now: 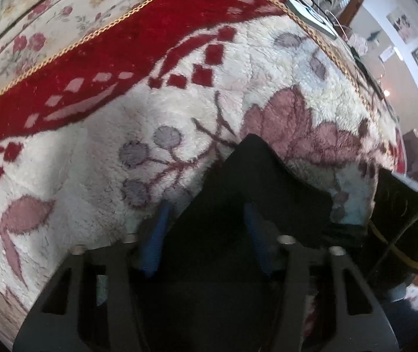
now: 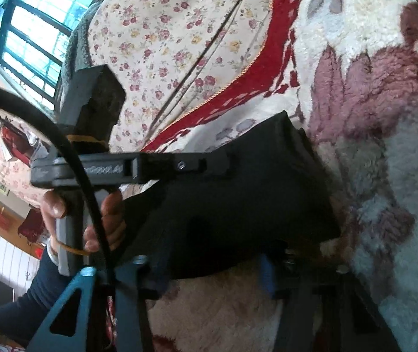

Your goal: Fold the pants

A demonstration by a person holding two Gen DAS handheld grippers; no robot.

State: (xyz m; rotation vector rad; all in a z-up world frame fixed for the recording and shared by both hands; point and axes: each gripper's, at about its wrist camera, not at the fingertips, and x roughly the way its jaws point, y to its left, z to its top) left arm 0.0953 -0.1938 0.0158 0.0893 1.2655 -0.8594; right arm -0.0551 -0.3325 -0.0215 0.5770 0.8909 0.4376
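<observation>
Both grippers' fingers (image 1: 162, 234) seemingly clamp the black pants (image 1: 256, 176); only the right view shows the hand (image 2: 106, 220)

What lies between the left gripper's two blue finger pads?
Black pants fabric fills the gap between the left gripper's blue pads, seen in the left wrist view.

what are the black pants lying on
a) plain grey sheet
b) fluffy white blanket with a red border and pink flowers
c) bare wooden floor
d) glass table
b: the black pants rest on a fluffy white blanket patterned with pink flowers and edged with a red border, seen also in the right wrist view.
</observation>
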